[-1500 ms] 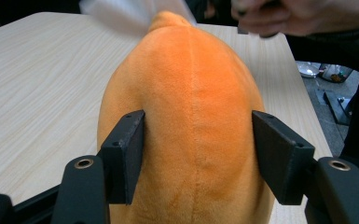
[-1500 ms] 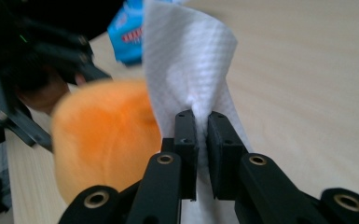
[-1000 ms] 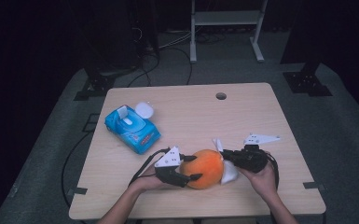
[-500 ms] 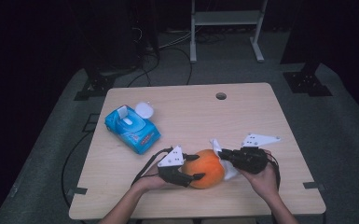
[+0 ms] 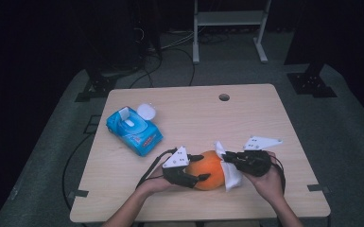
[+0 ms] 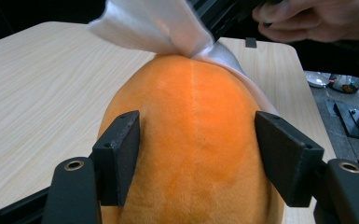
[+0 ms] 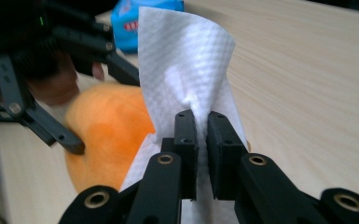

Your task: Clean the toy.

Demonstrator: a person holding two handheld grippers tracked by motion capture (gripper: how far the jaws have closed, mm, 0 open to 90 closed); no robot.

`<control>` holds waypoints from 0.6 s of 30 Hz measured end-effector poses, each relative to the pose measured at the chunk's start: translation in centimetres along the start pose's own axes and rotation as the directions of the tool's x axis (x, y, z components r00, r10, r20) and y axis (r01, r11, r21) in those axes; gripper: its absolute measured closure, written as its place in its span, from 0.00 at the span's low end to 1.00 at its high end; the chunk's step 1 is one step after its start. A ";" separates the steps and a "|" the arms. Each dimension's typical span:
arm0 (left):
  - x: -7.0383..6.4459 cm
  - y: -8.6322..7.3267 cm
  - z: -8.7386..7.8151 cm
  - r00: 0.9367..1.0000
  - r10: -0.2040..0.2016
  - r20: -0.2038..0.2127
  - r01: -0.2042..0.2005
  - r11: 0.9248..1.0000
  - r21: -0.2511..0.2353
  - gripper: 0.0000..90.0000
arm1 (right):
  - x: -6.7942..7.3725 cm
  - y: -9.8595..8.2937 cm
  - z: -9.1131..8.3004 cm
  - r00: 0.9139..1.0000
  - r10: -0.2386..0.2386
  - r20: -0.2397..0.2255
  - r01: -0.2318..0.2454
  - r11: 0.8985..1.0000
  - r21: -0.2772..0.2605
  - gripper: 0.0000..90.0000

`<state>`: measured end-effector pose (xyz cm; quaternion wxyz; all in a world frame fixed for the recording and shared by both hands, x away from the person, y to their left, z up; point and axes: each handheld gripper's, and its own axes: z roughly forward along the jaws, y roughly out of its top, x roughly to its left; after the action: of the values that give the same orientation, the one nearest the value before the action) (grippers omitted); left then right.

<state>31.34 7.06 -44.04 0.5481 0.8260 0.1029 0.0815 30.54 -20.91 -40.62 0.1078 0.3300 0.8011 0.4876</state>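
Left gripper (image 5: 199, 166) clamped on orange plush (image 5: 212, 169); right gripper (image 7: 201, 123) pinching wipe (image 7: 186, 70). Risk: plush squirming loose under wiping pressure, wipe tearing.

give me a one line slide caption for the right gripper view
Right gripper pinches a white wipe against the orange plush ball, which the left gripper steadies.

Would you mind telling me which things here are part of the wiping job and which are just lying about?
In use:
- orange plush ball, held between the left gripper jaws
- white wipe, pinched by the right gripper against the ball

Lying about:
- blue wipes pack, lid open
- white round cap beside the pack
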 end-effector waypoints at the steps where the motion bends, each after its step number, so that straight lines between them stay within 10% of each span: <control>1: 0.0 0.0 0.1 1.000 -0.003 0.000 0.003 1.000 -0.001 0.36 | -0.1 0.0 -0.2 1.000 0.008 0.003 -0.008 1.000 -0.001 0.91; 8: 0.1 0.2 0.1 1.000 -0.017 0.005 0.017 1.000 -0.006 0.35 | 2.1 0.9 0.3 0.997 -0.072 -0.030 0.072 0.997 -0.003 0.91; 18: 0.4 0.3 -0.8 1.000 -0.011 0.004 0.011 1.000 -0.002 0.26 | -0.6 -0.6 -0.5 0.999 0.012 0.034 -0.012 1.000 0.001 0.91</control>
<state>31.51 7.77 -43.48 0.5494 0.8252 0.1064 0.0766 30.51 -21.83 -40.96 0.1182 0.3429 0.7974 0.4823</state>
